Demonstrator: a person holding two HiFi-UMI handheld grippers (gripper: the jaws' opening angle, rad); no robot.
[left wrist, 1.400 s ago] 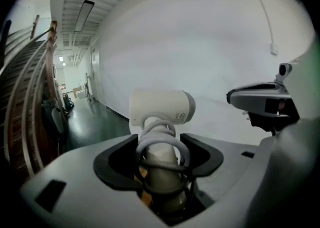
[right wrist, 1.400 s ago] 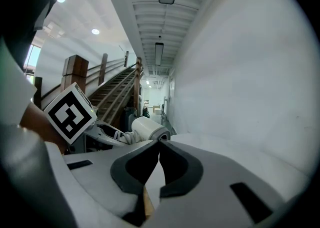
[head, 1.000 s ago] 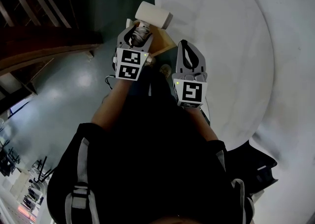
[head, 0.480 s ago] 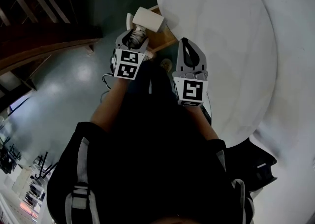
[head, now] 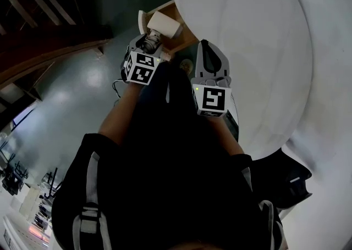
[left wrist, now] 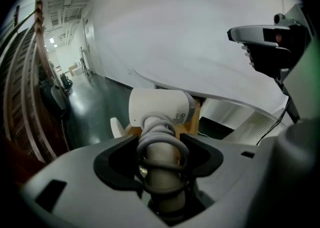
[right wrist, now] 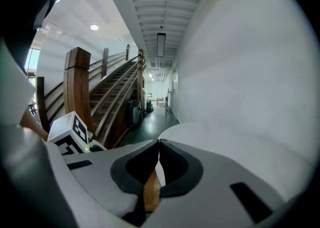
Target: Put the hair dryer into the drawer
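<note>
White round top (head: 247, 51): it fills the right and far side of the head view, and the drawer sits at its left edge, tucked under the rim.
Drawer (head: 185, 33): wooden, and from how its inside shows it looks open. It lies at the far end of your reach, directly beyond the left gripper.
Hair dryer (left wrist: 160, 106): it is in the air, not yet in the drawer. Its white head hangs just over the drawer's near left part, and its cord (left wrist: 161, 134) is wound round the handle.
Long axis: the handle runs along your left gripper's own line, away from you and downward. The head lies crosswise at the far end, so you will probably have to lower it in head first.
Left gripper (head: 149, 43): its jaws stand fairly wide and are clamped on the cord-wrapped handle. It is clearly the nearer of your two to the drawer.
Right gripper (head: 204, 46): it sits beside the left one, on the right. Its jaws meet at the tips with nothing held.
</note>
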